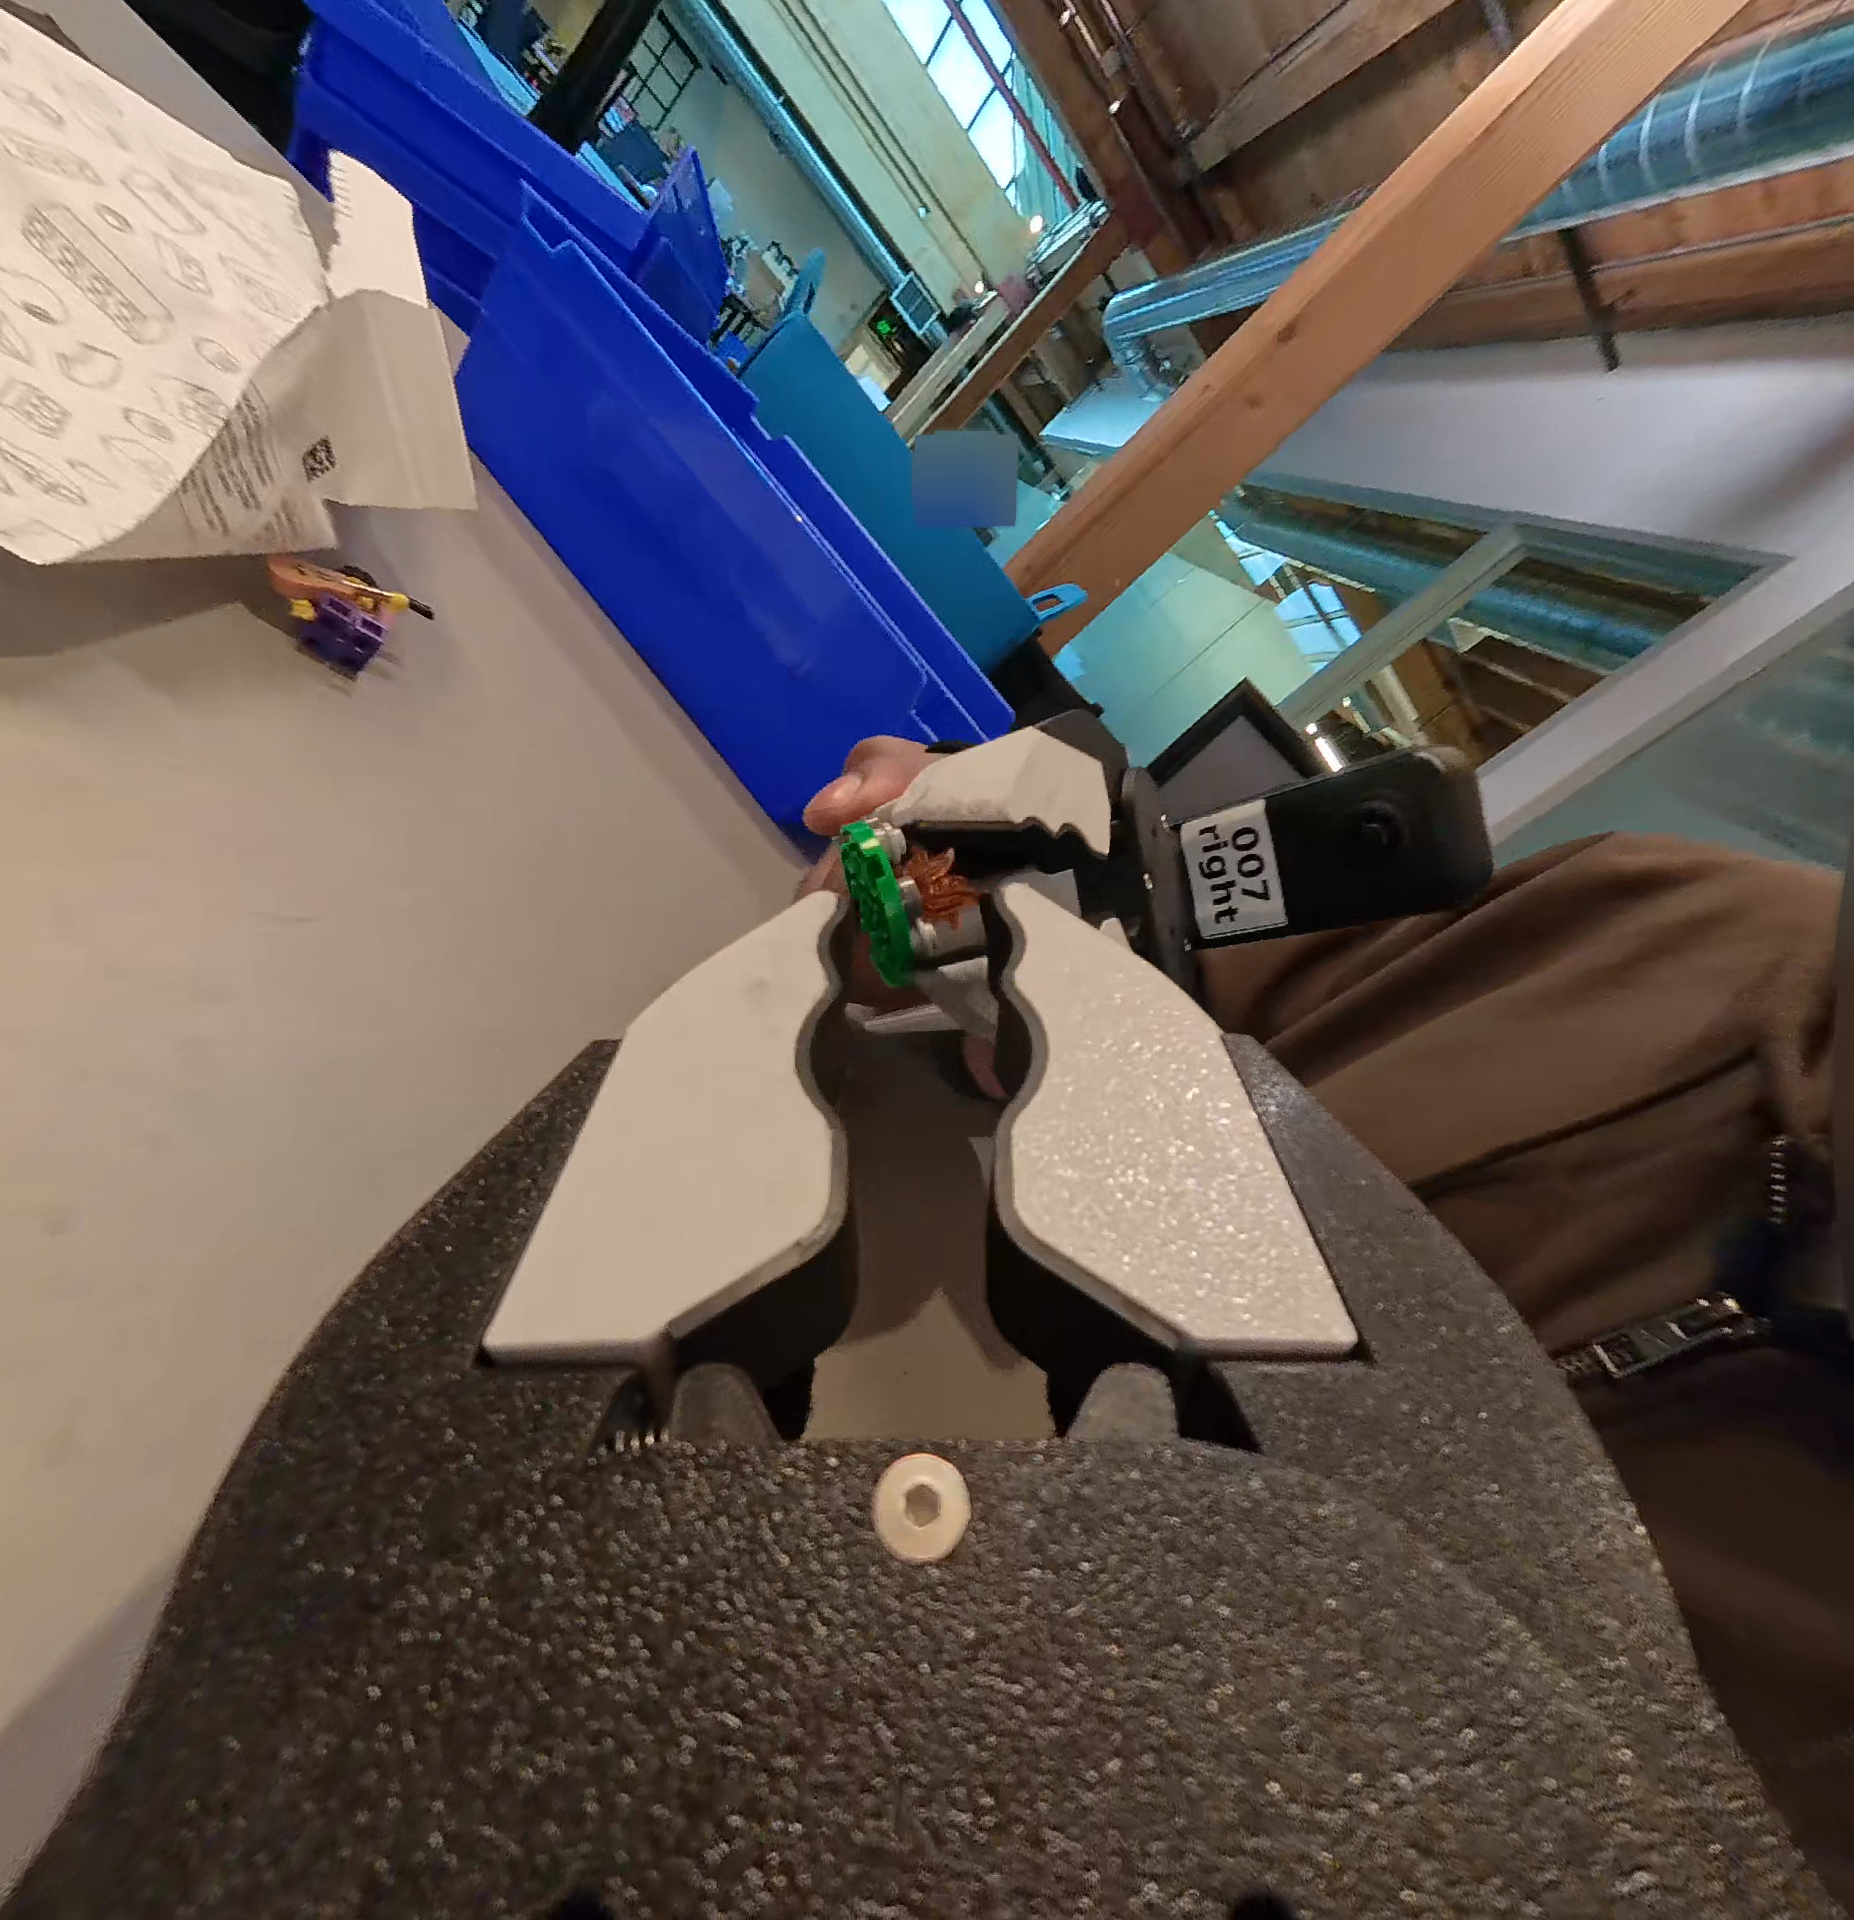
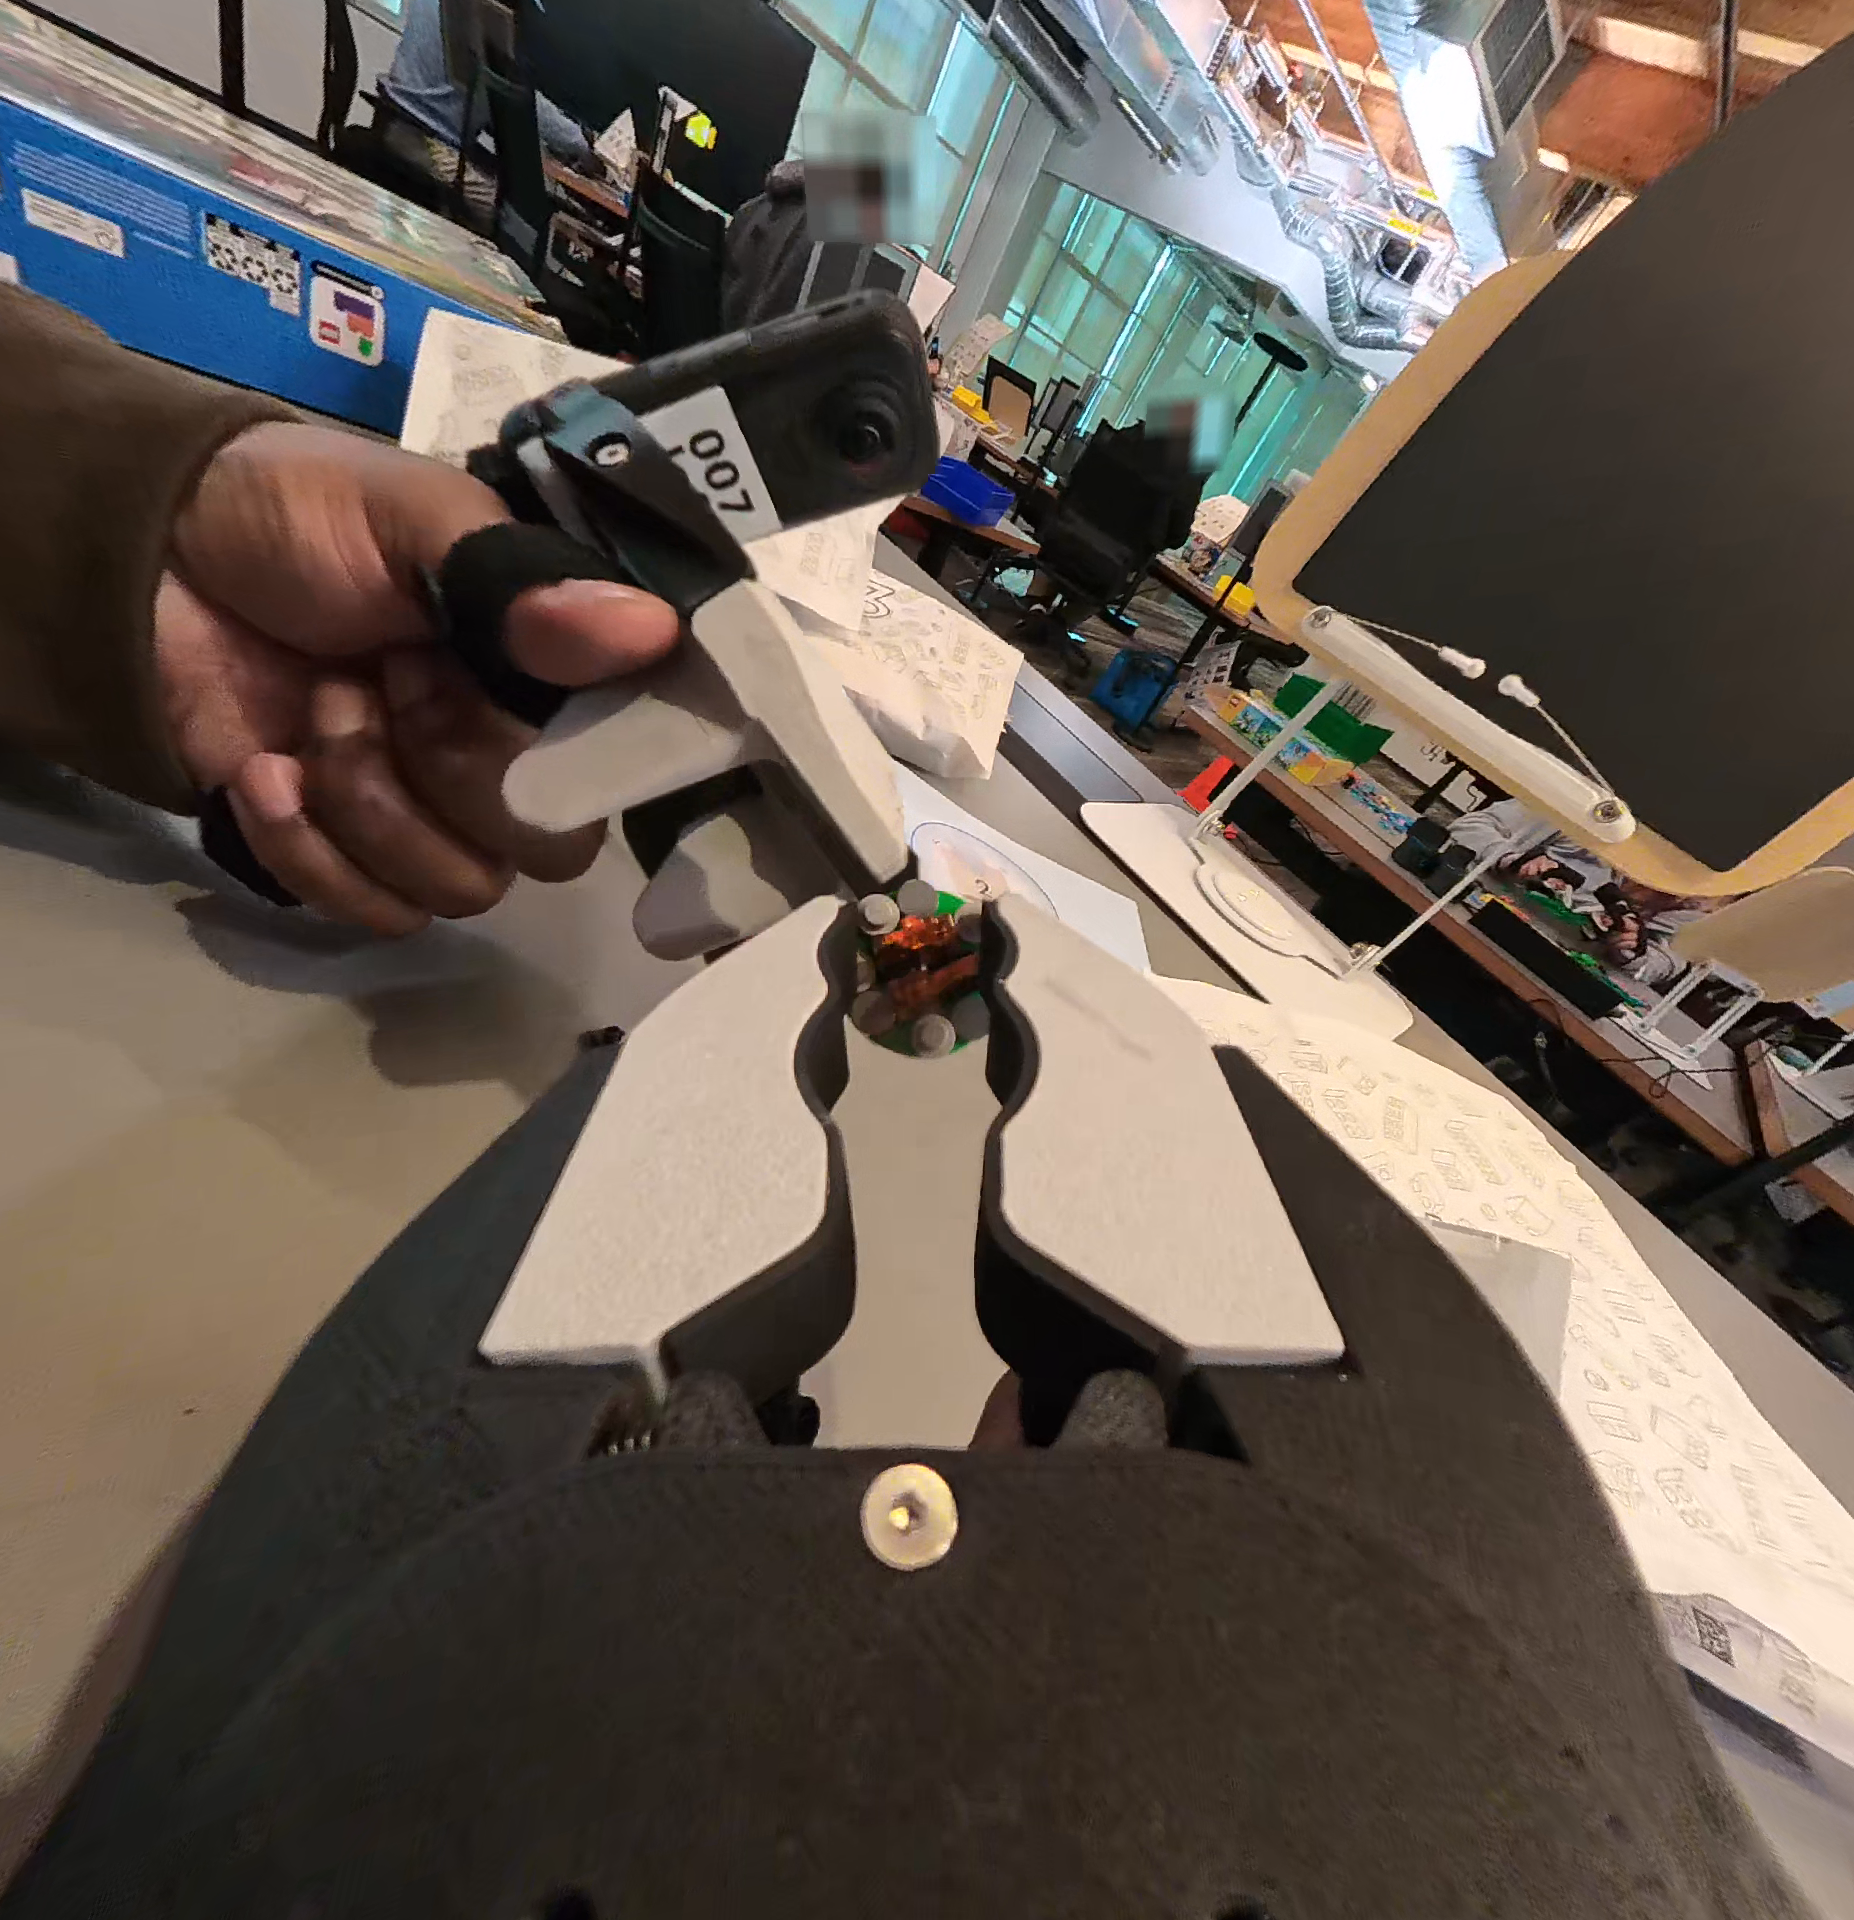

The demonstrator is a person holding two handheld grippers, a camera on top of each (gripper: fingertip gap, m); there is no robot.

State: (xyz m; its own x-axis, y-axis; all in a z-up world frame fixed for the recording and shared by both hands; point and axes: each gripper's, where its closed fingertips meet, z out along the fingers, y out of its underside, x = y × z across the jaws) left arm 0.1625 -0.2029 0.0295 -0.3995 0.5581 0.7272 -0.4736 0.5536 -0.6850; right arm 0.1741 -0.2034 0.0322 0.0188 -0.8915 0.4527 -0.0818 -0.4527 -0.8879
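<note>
A small toy build (image 1: 879, 914), a round green plate with grey studs and an orange flame piece, is held in the air above the grey table (image 1: 279, 1039). My left gripper (image 1: 923, 920) is shut on it: one pad lies against the plate's underside, the other against the studs. My right gripper's fingers (image 1: 1006, 784) come in from the right and clamp the same build from above and below. In the right wrist view the build (image 2: 918, 971) sits between my right gripper's (image 2: 918, 920) tips. The left gripper's finger (image 2: 798, 727) touches its top edge; a hand (image 2: 331, 675) holds that gripper.
A small purple and tan toy figure (image 1: 346, 613) lies on the table near printed paper sheets (image 1: 123, 312). Blue bins (image 1: 694, 499) line the far edge. In the right wrist view a blue box (image 2: 175, 260), more printed paper (image 2: 1474, 1195) and a white stand base (image 2: 1266, 894) are there. Only a small space, under 4 cm, lies between the two pairs of fingers.
</note>
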